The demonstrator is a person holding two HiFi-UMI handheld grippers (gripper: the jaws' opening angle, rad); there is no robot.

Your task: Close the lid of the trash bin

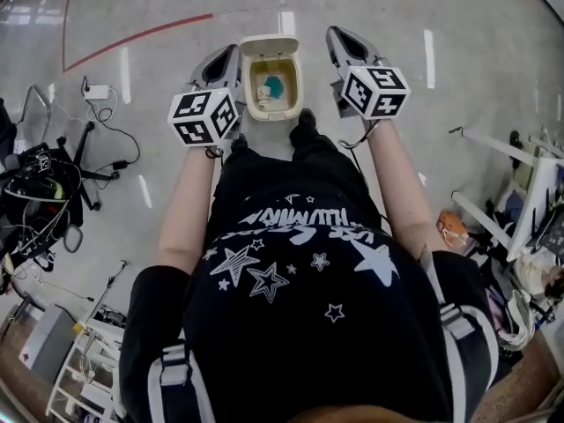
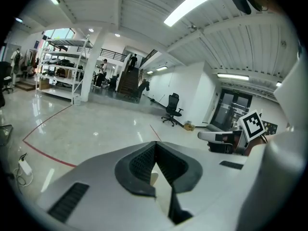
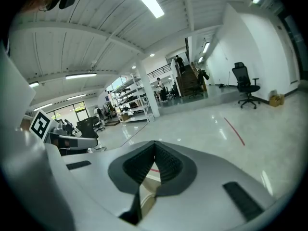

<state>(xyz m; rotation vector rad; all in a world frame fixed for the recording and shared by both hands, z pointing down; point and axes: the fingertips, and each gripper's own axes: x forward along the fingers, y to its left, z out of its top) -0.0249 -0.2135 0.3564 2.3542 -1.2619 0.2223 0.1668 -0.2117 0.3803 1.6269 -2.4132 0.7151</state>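
Head view: trash bin (image 1: 250,85) upright, lid (image 1: 270,48) tipped away.

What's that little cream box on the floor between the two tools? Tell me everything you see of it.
It is a small rectangular trash bin, cream, plastic by its look, standing upright on the floor ahead of the person's feet. Its lid is open, swung back on the far side. Inside lie something teal and pale scraps. Nothing grips it.
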